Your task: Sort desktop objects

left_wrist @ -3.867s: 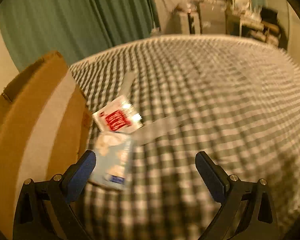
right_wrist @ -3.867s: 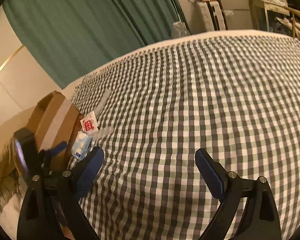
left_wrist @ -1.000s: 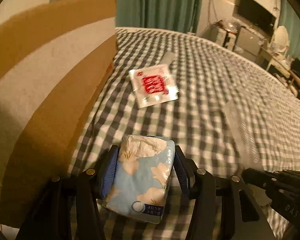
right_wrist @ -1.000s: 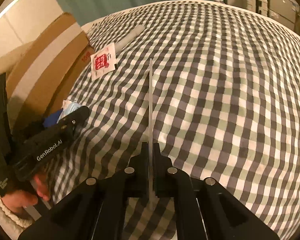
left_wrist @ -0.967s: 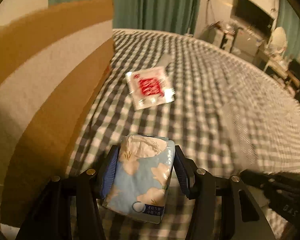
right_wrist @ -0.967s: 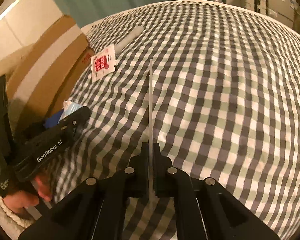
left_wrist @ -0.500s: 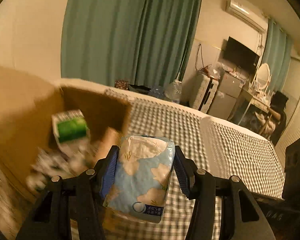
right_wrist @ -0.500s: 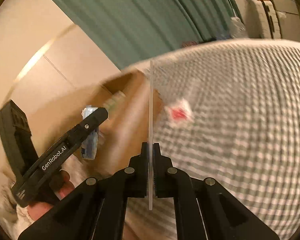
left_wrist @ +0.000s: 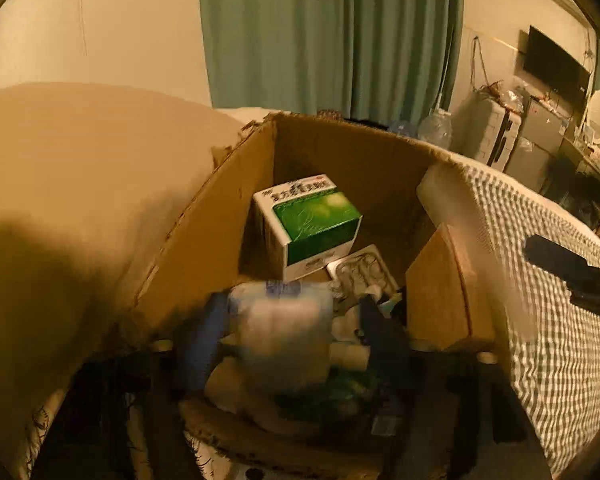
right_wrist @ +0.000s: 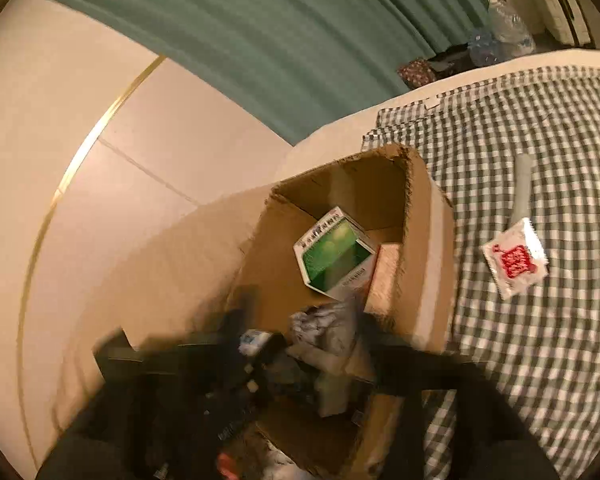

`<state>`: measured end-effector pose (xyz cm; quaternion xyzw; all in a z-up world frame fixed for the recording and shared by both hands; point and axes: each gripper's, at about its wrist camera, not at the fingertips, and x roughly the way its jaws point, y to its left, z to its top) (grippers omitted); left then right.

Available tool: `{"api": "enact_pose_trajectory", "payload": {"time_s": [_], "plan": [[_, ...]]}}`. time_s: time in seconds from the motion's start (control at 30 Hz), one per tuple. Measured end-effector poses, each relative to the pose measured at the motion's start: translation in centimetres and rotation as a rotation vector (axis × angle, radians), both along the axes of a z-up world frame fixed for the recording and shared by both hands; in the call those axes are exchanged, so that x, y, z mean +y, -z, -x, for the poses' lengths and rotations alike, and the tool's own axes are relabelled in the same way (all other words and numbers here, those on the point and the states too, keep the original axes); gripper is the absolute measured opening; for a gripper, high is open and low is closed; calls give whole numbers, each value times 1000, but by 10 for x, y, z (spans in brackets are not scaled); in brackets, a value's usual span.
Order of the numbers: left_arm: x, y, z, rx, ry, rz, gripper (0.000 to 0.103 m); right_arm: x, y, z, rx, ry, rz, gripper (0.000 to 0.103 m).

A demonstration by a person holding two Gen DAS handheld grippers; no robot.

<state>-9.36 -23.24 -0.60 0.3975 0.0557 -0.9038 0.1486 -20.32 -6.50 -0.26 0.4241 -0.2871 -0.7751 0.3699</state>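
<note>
Red-print sachet [right_wrist: 515, 265] on checked cloth [right_wrist: 540, 360]: right wrist view only.

green curtain [left_wrist: 328, 36], wall-mounted television [left_wrist: 556, 68]

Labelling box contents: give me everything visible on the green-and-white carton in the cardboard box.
The green-and-white printed paperboard carton is a closed rectangular box: glossy green panel, white sides with dark print, too blurred to read. It sits tilted, one corner up, deep inside the open brown cardboard box, near the far wall. Its lower edge meets a white blister tray; its underside is hidden.
</note>
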Motion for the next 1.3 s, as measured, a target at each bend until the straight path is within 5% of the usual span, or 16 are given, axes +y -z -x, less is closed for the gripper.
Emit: {"api": "enact_pose_trajectory", "payload": {"time_s": [0.07,0.3,0.47,0.57,0.73,1.3], "plan": [[3,-3,-6,22,-11,-3,96,10,-6,5,9,9,-5,84],[32,-15,-33,80,-26,-64,98,64,-30,-18,164,111,-103,84],[78,-21,-47,114,4,-112,98,100,-54,-75,393,217,-426,84],[114,-27,-58,133,19,-129,98,118,-52,-92,411,259,-565,84],[170,-26,-60,139,71,-140,98,160,-42,-117,421,330,-644,84],[249,26,-12,73,94,-58,98,252,13,-87,332,426,-572,84]]}}
